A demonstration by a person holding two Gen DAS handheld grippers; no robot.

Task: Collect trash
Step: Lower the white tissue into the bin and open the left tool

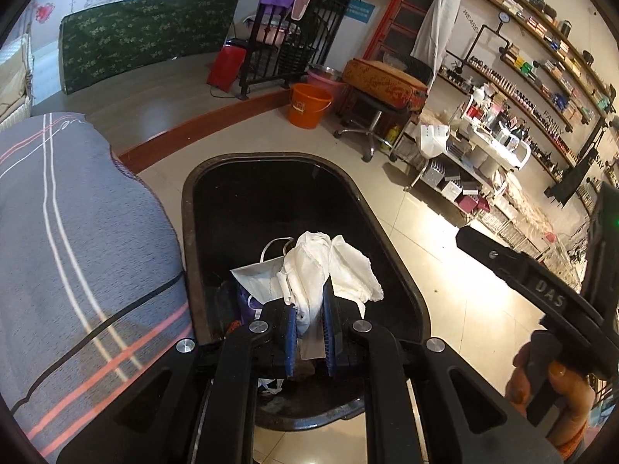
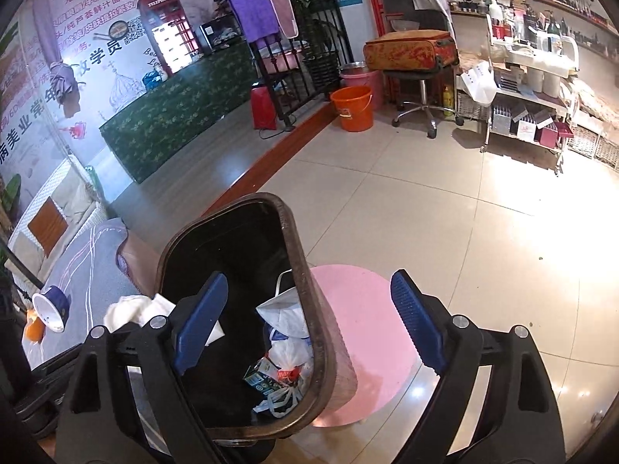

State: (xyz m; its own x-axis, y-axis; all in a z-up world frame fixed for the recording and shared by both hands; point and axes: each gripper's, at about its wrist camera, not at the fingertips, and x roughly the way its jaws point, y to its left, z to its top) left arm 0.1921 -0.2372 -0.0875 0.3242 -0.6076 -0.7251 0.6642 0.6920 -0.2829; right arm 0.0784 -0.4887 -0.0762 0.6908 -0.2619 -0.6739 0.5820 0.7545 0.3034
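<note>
Dark trash bin [image 2: 309, 309] stands open on the tiled floor. Contents: white face mask [image 2: 284, 315], tied plastic bag [image 2: 288, 353], small green carton [image 2: 261, 379]. Left gripper [image 1: 309, 332] is clamped on a crumpled white tissue [image 1: 309, 270], held over the bin mouth. Right gripper [image 2: 309, 324] has its jaws spread wide with nothing between the pads, poised above the bin rim. A striped grey bed [image 1: 77, 232] adjoins the bin; a pink round mat [image 2: 367, 340] lies just beside it. An orange bucket [image 2: 354, 108] stands well apart.

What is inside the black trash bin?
The trash bin holds a white face mask, a knotted plastic bag and a small green carton. Its dark bottom is hidden beneath them.
</note>
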